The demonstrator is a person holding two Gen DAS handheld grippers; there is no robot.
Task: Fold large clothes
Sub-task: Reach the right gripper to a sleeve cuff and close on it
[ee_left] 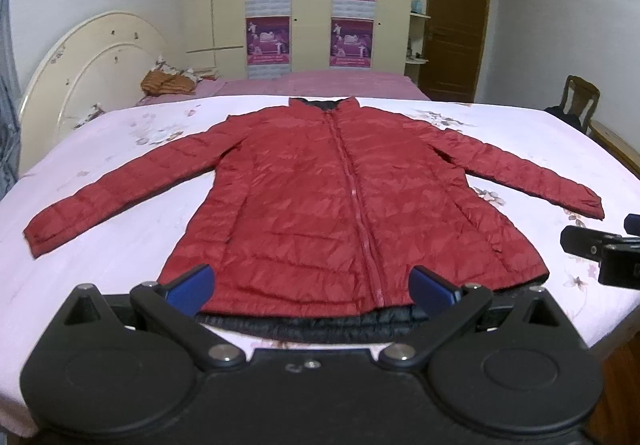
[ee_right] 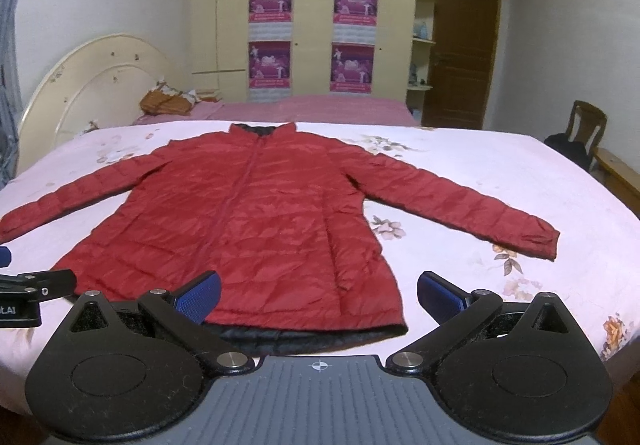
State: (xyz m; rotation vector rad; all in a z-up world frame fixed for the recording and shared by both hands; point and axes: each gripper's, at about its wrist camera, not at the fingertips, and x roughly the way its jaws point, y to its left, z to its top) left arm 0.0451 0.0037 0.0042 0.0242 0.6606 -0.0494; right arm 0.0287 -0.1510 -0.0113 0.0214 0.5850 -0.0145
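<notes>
I find the red jacket (ee_left: 320,205) zipped and spread flat on the floral bedsheet (ee_left: 120,149), sleeves out, hem nearest my tongs. My left gripper (ee_left: 312,283) stands released over the hem; my right gripper (ee_right: 318,295) likewise spread wide, empty, over the hem's right corner
</notes>
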